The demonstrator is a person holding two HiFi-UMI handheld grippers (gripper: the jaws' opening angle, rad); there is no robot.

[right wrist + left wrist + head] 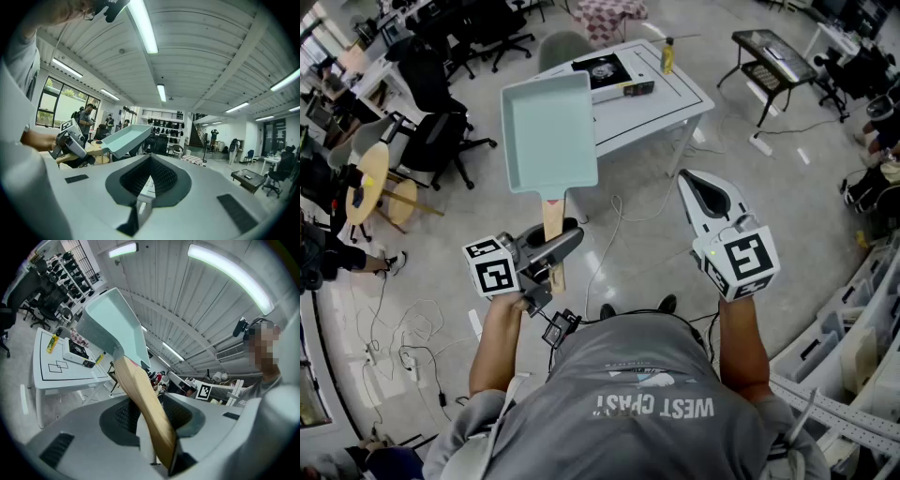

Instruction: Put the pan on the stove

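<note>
A pale teal square pan (548, 131) with a wooden handle (553, 220) hangs in the air, held out over the floor. My left gripper (562, 246) is shut on that handle (145, 404), with the pan (110, 324) rising beyond the jaws. The black portable stove (605, 70) sits on a white table (675, 103) farther ahead, and the left gripper view shows the stove (76, 349) far off to the left. My right gripper (705, 192) is raised at the right, shut and holding nothing. The right gripper view shows the pan (125, 138) to its left.
A yellow bottle (667, 56) stands on the white table beside the stove. Office chairs (441, 131) and a round wooden stool (370, 183) crowd the left. A black side table (773, 52) stands at the upper right. Cables (394, 328) lie on the floor.
</note>
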